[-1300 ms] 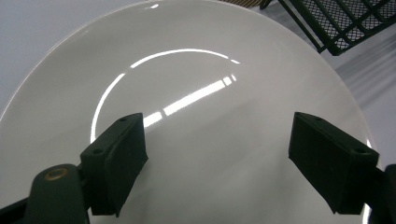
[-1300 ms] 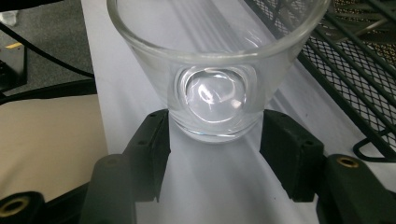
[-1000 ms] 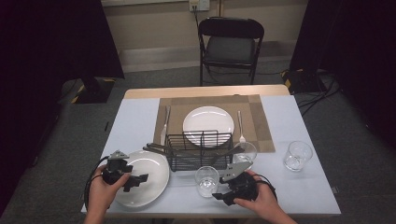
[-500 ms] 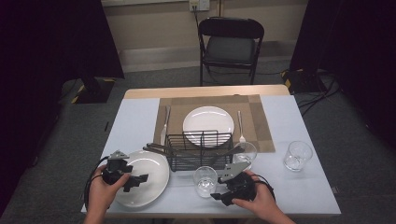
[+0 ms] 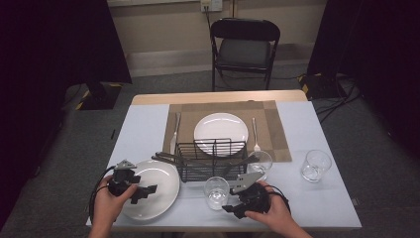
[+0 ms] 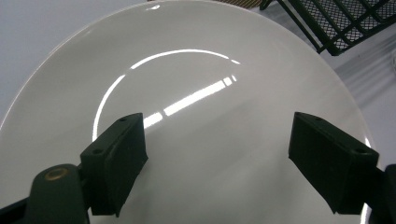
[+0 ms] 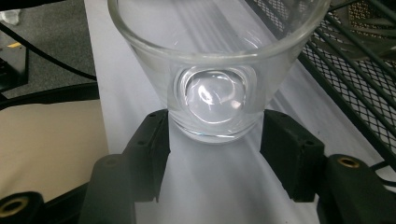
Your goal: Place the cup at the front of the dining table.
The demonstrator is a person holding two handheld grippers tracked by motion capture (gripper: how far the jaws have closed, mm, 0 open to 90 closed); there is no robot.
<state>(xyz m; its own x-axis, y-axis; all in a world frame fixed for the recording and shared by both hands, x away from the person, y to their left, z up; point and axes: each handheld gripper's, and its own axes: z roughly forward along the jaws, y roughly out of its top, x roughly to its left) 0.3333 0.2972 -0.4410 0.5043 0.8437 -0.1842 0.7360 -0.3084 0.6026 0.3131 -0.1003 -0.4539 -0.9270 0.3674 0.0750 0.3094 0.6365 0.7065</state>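
A clear drinking glass (image 5: 216,191) stands upright near the table's front edge, in front of a black wire basket (image 5: 212,158). My right gripper (image 5: 231,205) sits just right of it. In the right gripper view the glass (image 7: 210,70) looms close, and my right gripper (image 7: 215,135) is open with one jaw on each side of the glass's base, very near it. At the front left lies a large white plate (image 5: 156,198). My left gripper (image 5: 142,190) hovers over it. Seen from the left gripper view, my left gripper (image 6: 217,135) stands wide open above the plate (image 6: 196,60), holding nothing.
The wire basket (image 7: 355,70) holds dark utensils. Behind it a second white plate (image 5: 220,130) rests on a brown placemat (image 5: 275,124), with a knife (image 5: 174,133) to its left and a fork (image 5: 255,134) to its right. Two more glasses (image 5: 260,161) (image 5: 315,165) stand at right.
My right gripper has slid left toward the front glass, bringing its jaws around the base. The left gripper has barely moved over the plate.
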